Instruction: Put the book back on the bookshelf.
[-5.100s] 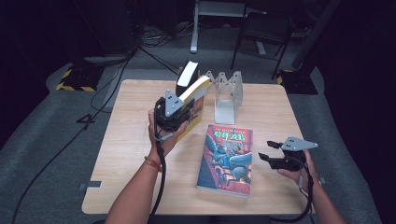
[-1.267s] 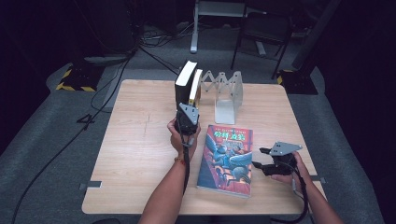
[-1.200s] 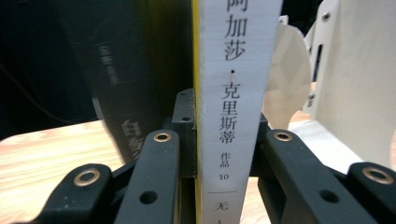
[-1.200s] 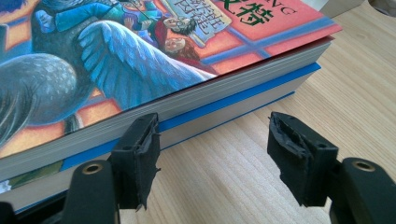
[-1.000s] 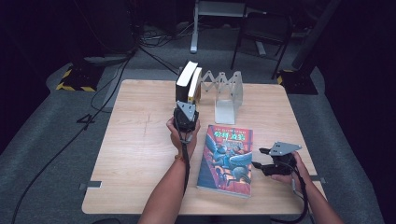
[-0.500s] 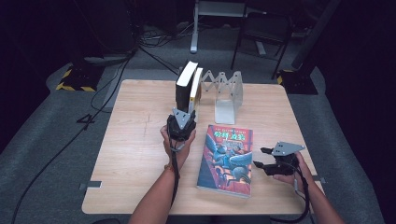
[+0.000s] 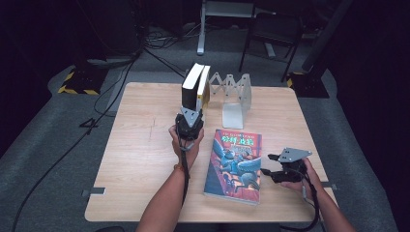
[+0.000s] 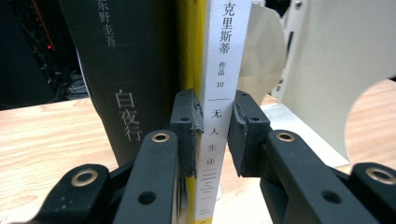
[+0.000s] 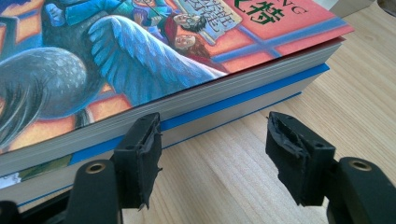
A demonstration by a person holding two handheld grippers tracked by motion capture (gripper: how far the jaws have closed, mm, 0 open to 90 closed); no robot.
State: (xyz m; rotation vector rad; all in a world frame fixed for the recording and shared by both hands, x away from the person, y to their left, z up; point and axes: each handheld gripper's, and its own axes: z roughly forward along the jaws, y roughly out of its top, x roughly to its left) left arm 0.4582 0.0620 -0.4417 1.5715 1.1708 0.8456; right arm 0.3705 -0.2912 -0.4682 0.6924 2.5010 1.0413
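I see my left claw (image 7: 189, 121) at the two books that stand upright at the far side of the worktop (image 7: 140, 145). In the left gripper view its jaws sit on both sides of the white book (image 8: 219, 93), low on the spine. The left pad (image 8: 186, 133) touches the spine edge, but beside the right pad (image 8: 245, 135) a thin gap remains, so I cannot say the book is pressed. The jaws have just been closing, with this book between them. The white book stands on the worktop, touching the black book (image 8: 126, 70) on its left side; a yellow cover shows between the two. Just right of it is the white rack (image 7: 235, 94), with its plate (image 8: 336, 70) behind the right jaw.

My right claw (image 7: 271, 166) rests low at the right edge of the big book (image 7: 234, 164), which lies flat on the worktop with the cover up. In the right gripper view the jaws stand well apart and hold nothing. The left jaw is just in front of the page edge (image 9: 196, 112), and I cannot tell if it touches. The right jaw is over bare wood.
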